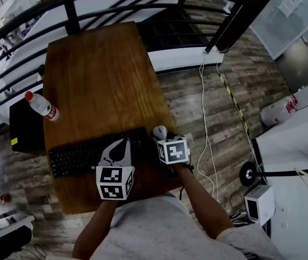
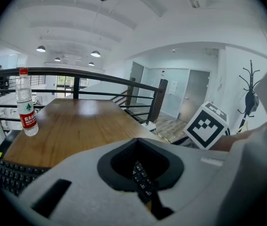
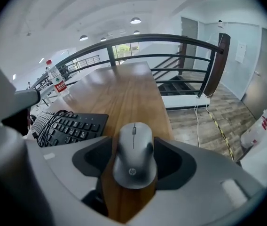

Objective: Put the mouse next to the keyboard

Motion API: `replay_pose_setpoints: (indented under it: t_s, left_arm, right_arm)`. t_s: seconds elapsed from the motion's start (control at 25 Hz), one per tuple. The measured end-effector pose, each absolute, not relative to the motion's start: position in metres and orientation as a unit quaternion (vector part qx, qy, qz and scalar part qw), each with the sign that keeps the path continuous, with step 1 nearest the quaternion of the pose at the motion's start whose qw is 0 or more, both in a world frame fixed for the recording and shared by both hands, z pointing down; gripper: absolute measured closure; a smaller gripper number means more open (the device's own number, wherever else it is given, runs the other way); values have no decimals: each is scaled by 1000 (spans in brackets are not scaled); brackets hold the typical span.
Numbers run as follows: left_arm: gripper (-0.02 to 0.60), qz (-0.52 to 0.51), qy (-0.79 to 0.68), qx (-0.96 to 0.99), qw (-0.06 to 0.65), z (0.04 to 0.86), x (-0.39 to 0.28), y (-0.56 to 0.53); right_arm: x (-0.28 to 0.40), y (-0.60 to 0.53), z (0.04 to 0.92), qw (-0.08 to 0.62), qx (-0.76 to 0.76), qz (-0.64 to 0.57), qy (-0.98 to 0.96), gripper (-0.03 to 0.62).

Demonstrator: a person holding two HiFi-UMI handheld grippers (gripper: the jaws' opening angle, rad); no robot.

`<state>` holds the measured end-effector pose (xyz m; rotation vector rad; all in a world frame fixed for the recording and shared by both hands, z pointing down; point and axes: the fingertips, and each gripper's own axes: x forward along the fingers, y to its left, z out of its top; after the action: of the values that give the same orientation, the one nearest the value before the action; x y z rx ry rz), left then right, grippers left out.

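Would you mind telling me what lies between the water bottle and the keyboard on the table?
Nothing but bare wooden tabletop: the head view shows the water bottle and the keyboard apart, with only wood between them.

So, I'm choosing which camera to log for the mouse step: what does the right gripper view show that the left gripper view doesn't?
Only the right gripper view shows the mouse, clamped in the right gripper, and a cable lying on the keyboard. Only the left gripper view shows a coat stand and a marker cube. Both show the keyboard, the water bottle, the wooden table and the railing.
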<state>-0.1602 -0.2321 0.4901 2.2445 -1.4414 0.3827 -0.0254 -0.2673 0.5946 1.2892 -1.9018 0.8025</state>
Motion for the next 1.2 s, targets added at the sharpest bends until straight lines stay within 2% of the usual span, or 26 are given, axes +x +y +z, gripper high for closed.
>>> replay_pose_setpoints:
  t_s: [0.2, 0.48, 1.2]
  left_arm:
    - [586, 133, -529, 810, 216, 484, -161, -233]
    - [586, 122, -549, 800, 211, 473, -170, -230]
    - [586, 88, -614, 761, 191, 437, -214, -208]
  right_arm:
    - [-24, -267, 581, 331, 496, 302, -744, 311]
    - [-34, -267, 547, 297, 483, 278, -776, 361]
    - [-125, -246, 424, 172, 369, 178, -896, 456]
